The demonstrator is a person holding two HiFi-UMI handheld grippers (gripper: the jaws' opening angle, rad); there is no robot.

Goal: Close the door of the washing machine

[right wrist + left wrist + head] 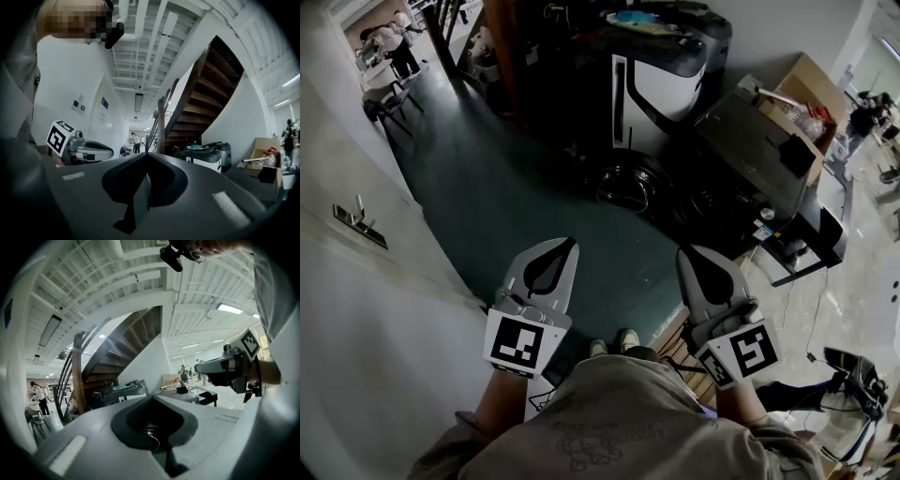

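Note:
In the head view a round dark washing machine door (pixel 630 185) with a shiny rim sits low, at the foot of a white-and-black machine (pixel 661 80). It looks swung out from the front, though the dim light leaves this unsure. My left gripper (pixel 566 246) and right gripper (pixel 687 253) hover side by side over the green floor, well short of the door and touching nothing. Both are shut and empty, jaws pressed together. The left gripper view shows its own shut jaws (pixel 152 401) and the machine (pixel 125 390) far off. The right gripper view shows its shut jaws (pixel 146 157) likewise.
A dark staircase (pixel 206 98) rises behind the machines. A dark bench or appliance (pixel 759 150) and a cardboard box (pixel 811 94) stand at the right. A white wall (pixel 356 281) runs along the left. People (pixel 394 42) stand far back. Cables lie at the lower right.

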